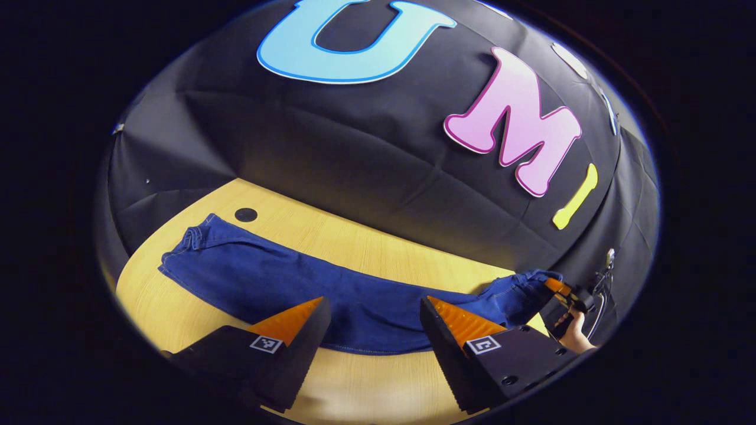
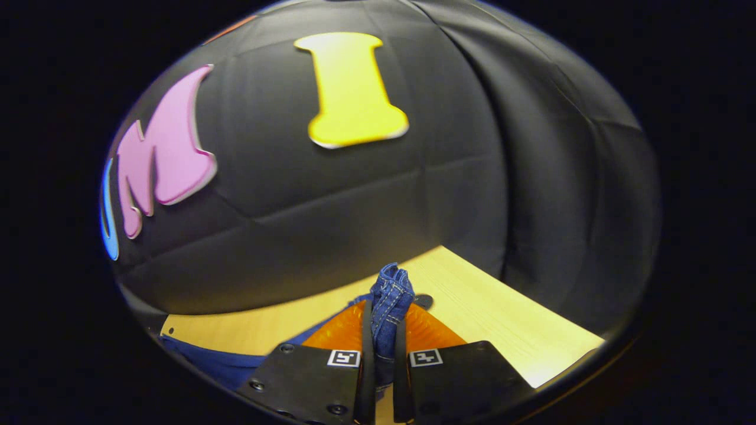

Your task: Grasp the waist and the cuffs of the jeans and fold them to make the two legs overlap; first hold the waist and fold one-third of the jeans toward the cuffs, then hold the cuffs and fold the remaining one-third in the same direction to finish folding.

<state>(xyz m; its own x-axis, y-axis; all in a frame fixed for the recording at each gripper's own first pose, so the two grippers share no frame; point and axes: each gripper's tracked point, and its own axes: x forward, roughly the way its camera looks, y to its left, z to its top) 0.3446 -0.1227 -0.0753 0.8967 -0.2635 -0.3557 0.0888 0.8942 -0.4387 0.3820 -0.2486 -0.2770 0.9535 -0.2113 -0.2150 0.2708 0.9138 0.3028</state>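
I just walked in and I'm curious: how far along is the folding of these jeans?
Early on. The jeans lie long and narrow on the table, so the legs may already overlap. In hand: the right hand-held gripper is clamped on a bunched end of them. The left hand-held gripper hovers open over the middle. Both one-third folds are left.

Pale wooden table (image 1: 378, 248) against black cloth wall (image 1: 331, 147).

A pale wooden table (image 1: 378, 248) stands against the black cloth wall (image 1: 331, 147). Near its far corner sits a small black disc (image 1: 245, 215), flat on the wood, perhaps a cable-hole cap.
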